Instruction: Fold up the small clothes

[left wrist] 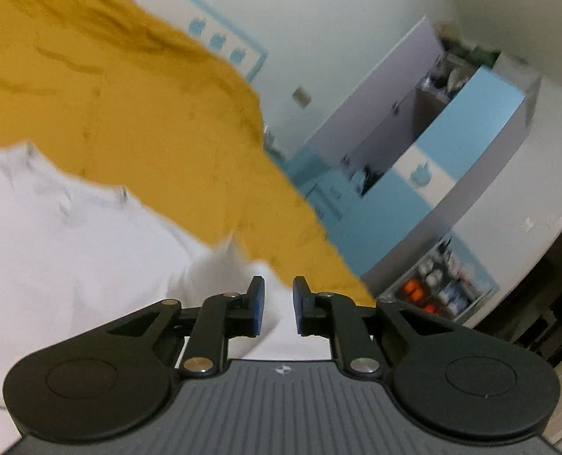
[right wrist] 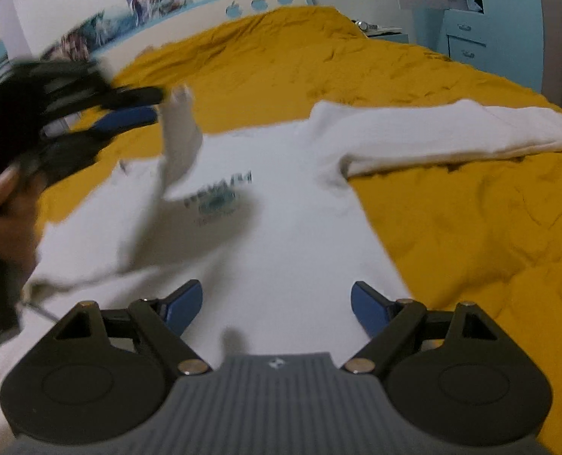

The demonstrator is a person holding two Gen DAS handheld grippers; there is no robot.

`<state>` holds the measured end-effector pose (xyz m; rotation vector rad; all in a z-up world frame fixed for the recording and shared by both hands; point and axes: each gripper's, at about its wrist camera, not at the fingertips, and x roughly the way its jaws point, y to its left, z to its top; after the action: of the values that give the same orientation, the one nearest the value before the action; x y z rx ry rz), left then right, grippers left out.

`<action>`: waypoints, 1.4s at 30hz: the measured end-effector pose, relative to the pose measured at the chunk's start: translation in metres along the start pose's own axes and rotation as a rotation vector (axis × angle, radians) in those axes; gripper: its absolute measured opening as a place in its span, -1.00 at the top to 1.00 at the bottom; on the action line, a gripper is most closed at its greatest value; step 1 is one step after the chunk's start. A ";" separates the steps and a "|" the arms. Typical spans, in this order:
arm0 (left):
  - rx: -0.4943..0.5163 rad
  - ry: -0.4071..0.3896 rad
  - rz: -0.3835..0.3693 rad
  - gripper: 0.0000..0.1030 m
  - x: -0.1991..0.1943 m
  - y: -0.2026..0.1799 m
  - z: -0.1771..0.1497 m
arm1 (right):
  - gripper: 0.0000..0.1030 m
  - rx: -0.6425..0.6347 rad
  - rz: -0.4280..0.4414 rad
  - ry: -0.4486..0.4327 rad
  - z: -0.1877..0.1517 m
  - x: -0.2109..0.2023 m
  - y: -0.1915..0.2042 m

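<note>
A small white long-sleeved shirt [right wrist: 281,235] with a blue-green chest print lies on a mustard bedspread [right wrist: 470,227]. Its right sleeve [right wrist: 470,129] stretches out flat. Its left sleeve [right wrist: 178,132] is lifted and folded over the body, its cuff at the left gripper [right wrist: 155,106], which is blurred at the upper left. In the left wrist view the left gripper [left wrist: 279,303] has a narrow gap between its pads with white cloth [left wrist: 91,246] behind; a grip is not clear. My right gripper [right wrist: 277,303] is open and empty over the shirt's hem.
A white and blue headboard [right wrist: 258,0] with apple shapes runs along the wall. A blue and grey wardrobe with drawers [right wrist: 466,38] stands at the bed's far right. Shelves with small items [left wrist: 436,288] show in the left wrist view.
</note>
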<state>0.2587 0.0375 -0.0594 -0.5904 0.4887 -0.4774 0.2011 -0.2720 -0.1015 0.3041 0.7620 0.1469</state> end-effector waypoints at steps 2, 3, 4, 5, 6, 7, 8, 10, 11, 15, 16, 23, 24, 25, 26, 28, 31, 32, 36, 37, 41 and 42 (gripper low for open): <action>-0.001 -0.036 0.034 0.62 -0.026 0.014 0.017 | -0.47 0.054 0.041 -0.001 0.014 0.003 -0.007; 0.000 -0.049 0.063 0.60 -0.036 0.016 0.018 | -0.47 0.067 0.055 -0.005 0.022 0.006 -0.008; 0.000 -0.056 0.096 0.60 -0.048 0.026 0.021 | -0.47 0.066 0.071 -0.011 0.028 0.007 -0.008; 0.002 -0.059 0.129 0.60 -0.057 0.033 0.023 | -0.46 0.061 0.091 -0.015 0.036 0.010 -0.007; -0.002 -0.062 0.177 0.60 -0.067 0.046 0.022 | -0.43 0.053 0.114 -0.022 0.044 0.015 -0.007; -0.013 -0.059 0.220 0.60 -0.078 0.060 0.022 | -0.41 0.039 0.131 -0.029 0.053 0.023 -0.008; -0.034 -0.050 0.263 0.60 -0.084 0.072 0.022 | -0.41 0.017 0.133 -0.034 0.062 0.032 -0.007; -0.086 -0.030 0.344 0.60 -0.105 0.103 0.011 | -0.41 -0.040 0.122 -0.035 0.080 0.056 -0.005; -0.108 -0.027 0.378 0.60 -0.116 0.117 0.006 | -0.41 -0.066 0.115 -0.016 0.089 0.072 -0.003; -0.088 0.002 0.491 0.60 -0.145 0.137 -0.015 | -0.41 -0.040 0.130 0.111 0.111 0.139 -0.005; -0.079 0.021 0.512 0.60 -0.149 0.142 -0.020 | -0.41 -0.016 0.127 0.140 0.113 0.154 -0.008; 0.093 0.151 0.614 0.45 -0.140 0.159 -0.027 | -0.41 0.023 0.132 0.205 0.104 0.201 -0.003; 0.136 0.158 0.640 0.45 -0.142 0.156 -0.031 | -0.37 0.012 0.128 0.202 0.103 0.202 0.001; 0.187 0.166 0.664 0.45 -0.139 0.152 -0.033 | -0.11 -0.006 0.129 0.201 0.103 0.202 0.005; 0.223 0.173 0.673 0.38 -0.137 0.147 -0.035 | 0.06 -0.025 0.118 0.204 0.103 0.202 0.008; 0.284 0.197 0.691 0.30 -0.133 0.145 -0.040 | 0.55 -0.050 0.099 0.205 0.104 0.202 0.009; 0.364 0.239 0.721 0.25 -0.125 0.138 -0.048 | 0.80 -0.005 0.108 0.198 0.105 0.201 0.003; 0.384 0.246 0.724 0.16 -0.124 0.135 -0.050 | 0.82 0.015 0.115 0.193 0.106 0.200 0.000; 0.448 0.265 0.728 -0.08 -0.121 0.129 -0.055 | 0.90 0.037 0.134 0.174 0.107 0.191 -0.004; 0.463 0.271 0.734 -0.08 -0.119 0.128 -0.056 | 0.91 0.036 0.140 0.176 0.106 0.190 -0.003; 0.479 0.276 0.777 -0.08 -0.113 0.137 -0.055 | 0.95 0.046 0.141 0.167 0.106 0.188 -0.007; 0.461 0.274 0.785 -0.08 -0.111 0.143 -0.053 | 0.98 0.053 0.140 0.166 0.106 0.188 -0.008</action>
<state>0.1823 0.1814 -0.1538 0.1356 0.7921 0.0926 0.4094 -0.2580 -0.1550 0.3995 0.9097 0.2873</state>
